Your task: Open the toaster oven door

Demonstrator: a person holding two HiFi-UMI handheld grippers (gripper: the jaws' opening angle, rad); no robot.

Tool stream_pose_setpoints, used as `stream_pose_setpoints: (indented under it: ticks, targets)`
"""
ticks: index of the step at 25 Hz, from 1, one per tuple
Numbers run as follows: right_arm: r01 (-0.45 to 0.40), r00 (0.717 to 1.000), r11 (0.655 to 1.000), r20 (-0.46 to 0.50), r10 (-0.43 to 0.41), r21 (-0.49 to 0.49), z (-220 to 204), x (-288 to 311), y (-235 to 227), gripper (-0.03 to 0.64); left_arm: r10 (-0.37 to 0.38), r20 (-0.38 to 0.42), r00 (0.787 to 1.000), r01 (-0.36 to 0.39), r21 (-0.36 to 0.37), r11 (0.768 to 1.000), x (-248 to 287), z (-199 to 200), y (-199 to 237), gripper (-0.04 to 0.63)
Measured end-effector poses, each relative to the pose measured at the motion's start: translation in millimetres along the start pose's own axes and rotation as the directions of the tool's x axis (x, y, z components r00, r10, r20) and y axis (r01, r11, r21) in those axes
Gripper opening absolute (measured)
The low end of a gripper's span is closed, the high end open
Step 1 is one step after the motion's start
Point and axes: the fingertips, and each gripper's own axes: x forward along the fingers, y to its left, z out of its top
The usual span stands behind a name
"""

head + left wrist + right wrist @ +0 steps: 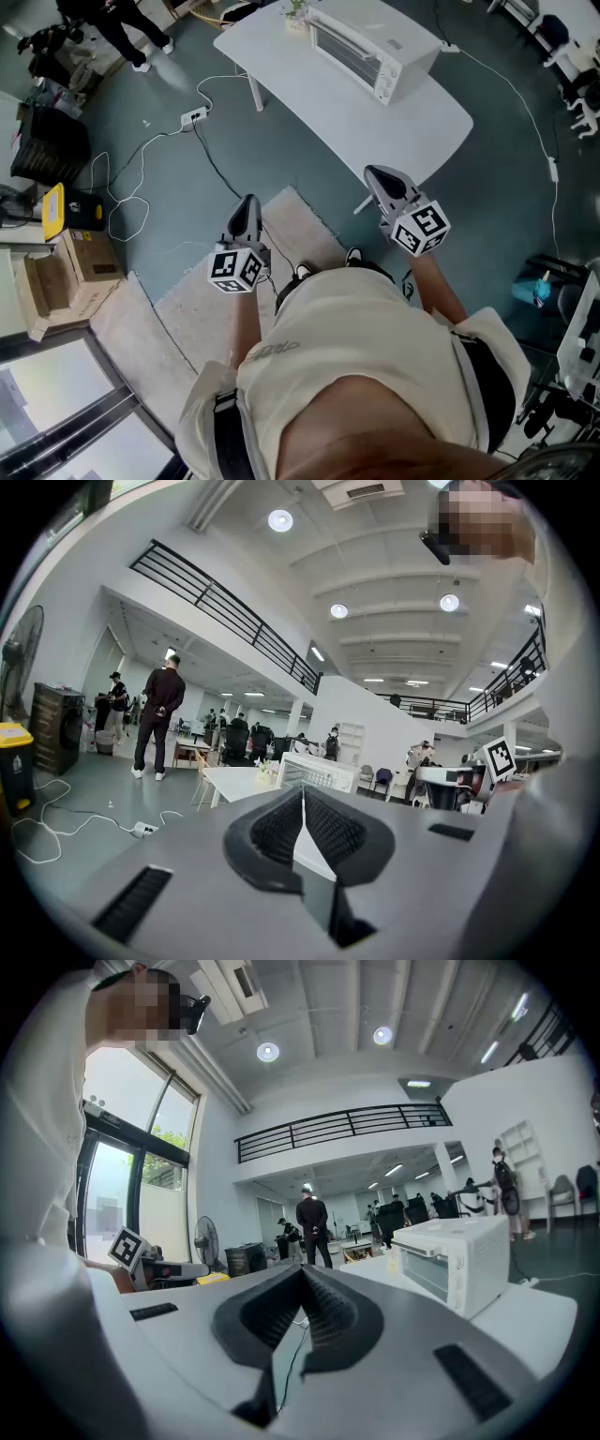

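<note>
We find the toaster oven (364,53) at twelve o'clock, well apart from the left hand-held gripper (247,202) and right hand-held gripper (376,174), both pressed together, empty.

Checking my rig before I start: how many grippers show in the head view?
2. The left gripper is held over the floor by the rug, the right gripper by the white table's near edge. Both are shut, empty and apart from the toaster oven.
</note>
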Motion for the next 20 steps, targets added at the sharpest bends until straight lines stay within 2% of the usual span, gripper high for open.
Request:
stream_pose_setpoints:
  ticks: [4,8,12,15,20]
  targets:
    - [0.018,1.0,0.999,0.015,-0.019,0.034,5,4,7,0.005,-0.015,-0.005,1.0,0.015,0.007,1.0,-2,3,13,0.025]
    - [0.042,0.999,0.998,-0.019,-0.043,-0.048,11,9,21,0.005,-0.033,-0.008,0.999,0.033,0.029,0.999,-6,10,25,0.025]
    - [0.057,0.998,0.998,-0.008,-0.057,-0.021,5,20,35,0.006,-0.021,-0.006,1.0,0.021,0.058,0.998,-18,17,42,0.025]
    - [0.082,0.997,0.997,-0.012,-0.082,-0.001,-1,31,48,0.006,-0.007,-0.012,1.0,0.008,0.043,0.999,-30,15,61,0.023]
    - [0.112,0.993,0.994,-0.029,-0.112,0.007,-11,36,58,0.005,-0.001,-0.094,0.996,0.007,0.067,0.998,-44,-9,88,0.025]
